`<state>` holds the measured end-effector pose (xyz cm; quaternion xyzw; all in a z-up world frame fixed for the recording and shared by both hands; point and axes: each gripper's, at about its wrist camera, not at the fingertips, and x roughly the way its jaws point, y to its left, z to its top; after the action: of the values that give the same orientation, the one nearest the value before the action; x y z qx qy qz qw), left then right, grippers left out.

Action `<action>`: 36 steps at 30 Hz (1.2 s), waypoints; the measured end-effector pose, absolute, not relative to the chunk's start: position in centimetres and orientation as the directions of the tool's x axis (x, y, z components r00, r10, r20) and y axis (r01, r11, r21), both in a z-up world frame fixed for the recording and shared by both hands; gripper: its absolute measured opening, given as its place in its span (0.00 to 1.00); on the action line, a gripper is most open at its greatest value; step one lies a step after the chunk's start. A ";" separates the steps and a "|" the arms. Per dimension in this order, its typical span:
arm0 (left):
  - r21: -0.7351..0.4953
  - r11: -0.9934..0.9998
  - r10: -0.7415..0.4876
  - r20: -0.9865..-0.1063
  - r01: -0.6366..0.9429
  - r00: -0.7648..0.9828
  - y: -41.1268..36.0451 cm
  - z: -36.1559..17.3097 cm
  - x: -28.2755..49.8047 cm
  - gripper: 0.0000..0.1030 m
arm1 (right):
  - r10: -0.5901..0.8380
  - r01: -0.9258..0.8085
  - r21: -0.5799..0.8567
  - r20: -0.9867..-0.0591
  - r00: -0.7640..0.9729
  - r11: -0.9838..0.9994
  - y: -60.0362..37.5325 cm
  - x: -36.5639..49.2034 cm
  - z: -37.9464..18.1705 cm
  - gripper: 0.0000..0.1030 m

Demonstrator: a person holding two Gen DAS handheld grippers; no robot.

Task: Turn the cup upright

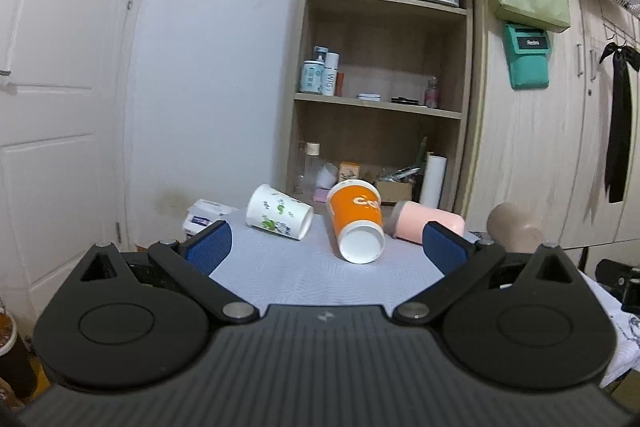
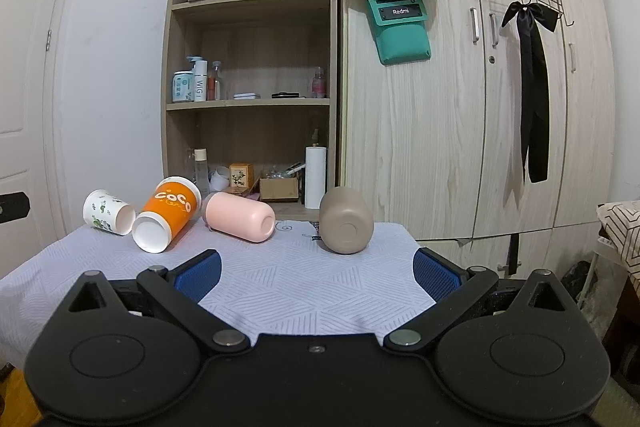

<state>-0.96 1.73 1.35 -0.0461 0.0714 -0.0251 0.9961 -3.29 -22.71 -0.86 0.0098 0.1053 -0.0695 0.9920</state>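
Observation:
Several cups lie on their sides in a row on the white patterned tablecloth [image 2: 280,287]. From left: a white cup with green print [image 1: 279,212] [image 2: 108,212], an orange paper cup [image 1: 356,225] [image 2: 166,219], a pink cup [image 1: 424,220] [image 2: 239,216] and a brown cup [image 2: 346,225] [image 1: 514,229]. My left gripper [image 1: 326,245] is open and empty, short of the orange cup. My right gripper [image 2: 316,273] is open and empty, short of the brown cup.
A wooden shelf unit [image 2: 248,67] with bottles, boxes and a paper roll stands right behind the table. A wardrobe [image 2: 460,107] with a black ribbon is to the right. A white door [image 1: 52,107] is at the left. A tissue pack [image 1: 204,215] lies at the table's far left corner.

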 end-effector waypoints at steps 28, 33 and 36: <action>-0.085 0.996 -0.017 -0.246 -0.004 0.969 2.3 1.0 -0.5 1.00 | -0.135 0.138 0.001 -0.202 0.970 0.990 -22.6 -3.6 -0.8 1.00; -0.063 0.998 -0.006 -0.256 -0.011 0.967 2.1 1.0 -0.4 1.00 | -0.135 0.137 -0.001 -0.206 0.969 0.991 -22.5 -3.6 -0.9 1.00; -0.064 0.998 -0.011 -0.262 -0.007 0.965 2.1 0.9 -0.4 1.00 | -0.132 0.135 0.000 -0.209 0.969 0.991 -22.5 -3.5 -0.8 1.00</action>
<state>-0.39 2.14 0.92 -0.0323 0.1324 -0.0010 0.9907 -3.52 -22.53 -0.80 0.0073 0.1049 -0.0674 0.9922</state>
